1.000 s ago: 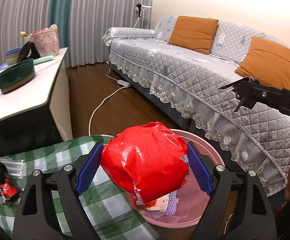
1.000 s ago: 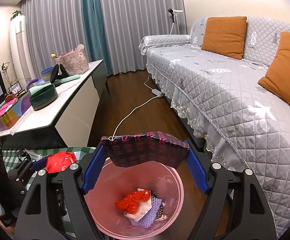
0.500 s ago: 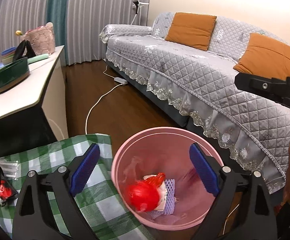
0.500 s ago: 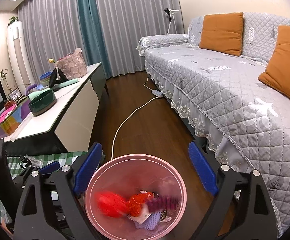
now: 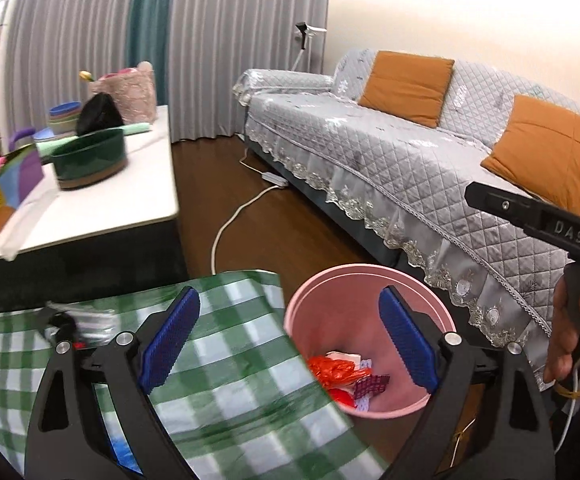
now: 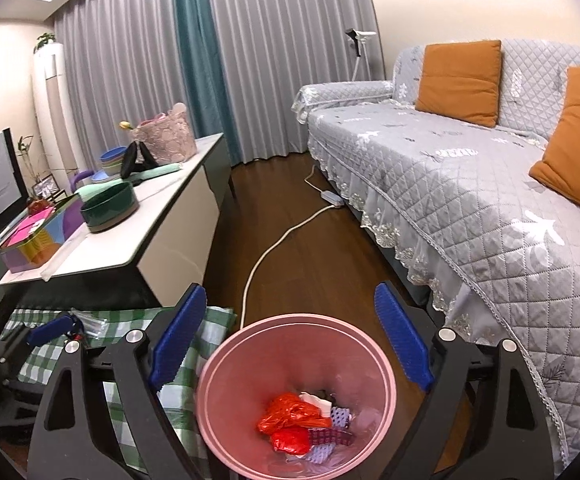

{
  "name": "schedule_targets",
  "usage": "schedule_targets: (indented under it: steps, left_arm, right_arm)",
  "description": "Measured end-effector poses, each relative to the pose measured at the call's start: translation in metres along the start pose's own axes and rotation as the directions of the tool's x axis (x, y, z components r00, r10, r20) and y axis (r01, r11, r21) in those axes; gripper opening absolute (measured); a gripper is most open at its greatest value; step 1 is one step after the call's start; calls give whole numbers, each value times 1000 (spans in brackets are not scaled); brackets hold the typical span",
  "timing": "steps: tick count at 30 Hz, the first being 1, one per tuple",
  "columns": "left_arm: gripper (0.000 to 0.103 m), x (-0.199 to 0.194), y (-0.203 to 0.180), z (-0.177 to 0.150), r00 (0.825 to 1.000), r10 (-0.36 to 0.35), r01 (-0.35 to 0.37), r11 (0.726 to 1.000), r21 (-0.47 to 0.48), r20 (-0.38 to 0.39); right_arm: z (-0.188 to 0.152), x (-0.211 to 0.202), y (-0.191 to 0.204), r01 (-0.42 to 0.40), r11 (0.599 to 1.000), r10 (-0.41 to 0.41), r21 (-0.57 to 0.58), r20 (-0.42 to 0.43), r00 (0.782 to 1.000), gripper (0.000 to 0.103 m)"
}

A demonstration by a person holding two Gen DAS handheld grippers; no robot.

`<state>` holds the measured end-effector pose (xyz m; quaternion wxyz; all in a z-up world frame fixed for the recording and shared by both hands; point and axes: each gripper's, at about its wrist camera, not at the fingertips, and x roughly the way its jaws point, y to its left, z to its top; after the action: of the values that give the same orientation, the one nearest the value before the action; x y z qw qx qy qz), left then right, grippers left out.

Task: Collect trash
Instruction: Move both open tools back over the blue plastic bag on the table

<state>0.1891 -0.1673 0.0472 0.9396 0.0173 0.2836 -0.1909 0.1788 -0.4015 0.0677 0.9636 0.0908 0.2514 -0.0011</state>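
The left tongs (image 5: 286,344) stood spread wide, with nothing between the blue pads (image 5: 169,343). They hung over the corner of the green-checked tabletop (image 5: 226,396) and the near rim of the pink bin (image 5: 370,270). The right tongs (image 6: 290,342) were also spread, their jaws closing slightly, with nothing between them. They were positioned directly above the mouth of the pink bin (image 6: 290,322).

The trash lay at the bottom of the bin. It comprised a crumpled red wrapper (image 6: 290,414), a second red piece (image 6: 290,442), white paper (image 6: 316,400) and a dark patterned wrapper (image 6: 328,436), all heaped together and touching. The left view showed the same heap (image 5: 340,372) partly hidden by the bin wall.

The bin stood on the wooden floor (image 6: 286,208) just beside the edge of the checked tabletop, between it and the grey quilted sofa (image 6: 450,184). A small dark and red object beside a clear packet (image 5: 66,322) remained on the checked cloth near the far edge; it was blurred. A white cable (image 6: 274,248) ran across the floor behind the bin. A hand (image 5: 574,344) gripped the right tool's handle at the right edge of the left view.
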Motion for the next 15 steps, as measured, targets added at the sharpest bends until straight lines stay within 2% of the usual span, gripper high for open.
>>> schedule_targets:
  steps: [10, 13, 15]
  left_arm:
    - [87, -58, 33, -11, 999, 34, -34, 999, -15, 22]
    - [83, -76, 46, -15, 998, 48, -48, 999, -21, 33]
    - [76, -86, 55, -17, 998, 56, -55, 998, -27, 38]
  right_arm:
    - [-12, -20, 32, -58, 998, 58, -36, 7, 998, 68]
    - [-17, -23, 42, -84, 996, 84, -43, -2, 996, 62]
    - [-20, -25, 47, -97, 994, 97, -49, -6, 995, 58]
